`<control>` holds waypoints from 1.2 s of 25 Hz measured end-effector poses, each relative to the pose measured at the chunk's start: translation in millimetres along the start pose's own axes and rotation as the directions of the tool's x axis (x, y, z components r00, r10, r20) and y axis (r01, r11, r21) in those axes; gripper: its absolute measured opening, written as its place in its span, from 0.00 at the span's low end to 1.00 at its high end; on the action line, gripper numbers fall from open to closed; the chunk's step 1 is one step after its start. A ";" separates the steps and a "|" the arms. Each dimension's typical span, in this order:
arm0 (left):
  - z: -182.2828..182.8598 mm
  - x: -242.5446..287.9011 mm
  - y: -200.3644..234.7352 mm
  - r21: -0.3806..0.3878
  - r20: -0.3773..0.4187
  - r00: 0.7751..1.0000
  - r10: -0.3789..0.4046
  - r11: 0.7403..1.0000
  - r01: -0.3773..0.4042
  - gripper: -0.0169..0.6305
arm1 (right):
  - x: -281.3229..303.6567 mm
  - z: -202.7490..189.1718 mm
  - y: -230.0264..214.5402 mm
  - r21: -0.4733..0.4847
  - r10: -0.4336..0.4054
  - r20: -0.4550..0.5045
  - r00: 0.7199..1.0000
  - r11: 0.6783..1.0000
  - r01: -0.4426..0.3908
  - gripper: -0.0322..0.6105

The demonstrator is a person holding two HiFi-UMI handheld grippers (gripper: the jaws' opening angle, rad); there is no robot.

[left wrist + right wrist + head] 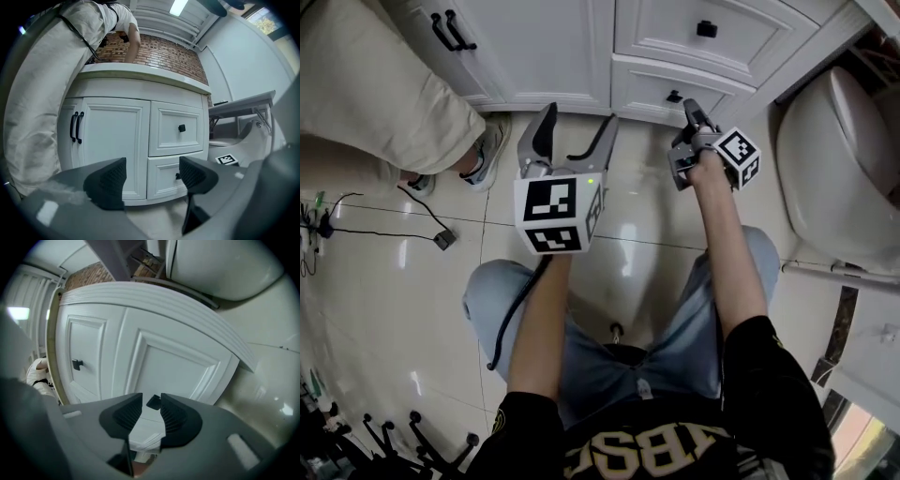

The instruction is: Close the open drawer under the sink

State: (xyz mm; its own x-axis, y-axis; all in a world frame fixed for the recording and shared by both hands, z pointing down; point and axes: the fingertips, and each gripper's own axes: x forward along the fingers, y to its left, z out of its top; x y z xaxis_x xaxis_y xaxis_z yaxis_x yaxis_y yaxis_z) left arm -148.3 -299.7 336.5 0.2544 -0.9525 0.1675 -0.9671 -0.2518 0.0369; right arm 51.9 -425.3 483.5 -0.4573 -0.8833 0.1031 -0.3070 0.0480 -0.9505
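The white vanity has two drawers at its right. The lower drawer [649, 89] stands out slightly from the cabinet face and carries a small black knob [674, 96]. My right gripper [690, 110] points at this drawer, its jaws shut to a narrow slit. In the right gripper view the knob [153, 402] shows just beyond the tips of that gripper [151, 412], and no pad presses on it. My left gripper [578, 118] hangs open over the floor in front of the cabinet door. The left gripper view shows its jaws [152, 178] wide apart and empty, with the lower drawer [161, 180] behind.
A person in beige clothes [375, 84] stands at the vanity's left, one shoe [490, 150] on the tiles. The cabinet doors have black handles [450, 30]. A toilet [834, 159] crowds the right side. A cable with a small box [442, 240] lies on the floor at left.
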 end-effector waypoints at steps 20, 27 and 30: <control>74.2 -103.9 -140.3 0.157 0.159 0.978 -0.138 0.981 0.112 0.58 | -265.7 19.6 214.7 -0.891 0.144 0.079 0.986 0.453 0.005 0.54; 57.4 -147.4 -137.8 0.120 0.199 0.978 -0.068 0.992 0.044 0.53 | -329.0 19.1 206.6 -0.945 0.091 0.241 0.966 0.251 0.212 0.66; 56.2 -156.9 -147.2 0.097 0.202 0.976 -0.080 0.993 0.061 0.53 | -343.2 13.6 211.9 -0.947 0.105 0.252 0.962 0.232 0.223 0.66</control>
State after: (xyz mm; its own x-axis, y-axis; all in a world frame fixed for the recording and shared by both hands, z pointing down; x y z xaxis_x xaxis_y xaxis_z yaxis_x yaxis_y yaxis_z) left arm -45.5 -122.8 249.4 0.3268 -0.9443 -0.0388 -0.9445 -0.3249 -0.0491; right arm 155.2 -118.3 242.7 -0.2618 -0.9622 -0.0747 -0.9634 0.2558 0.0803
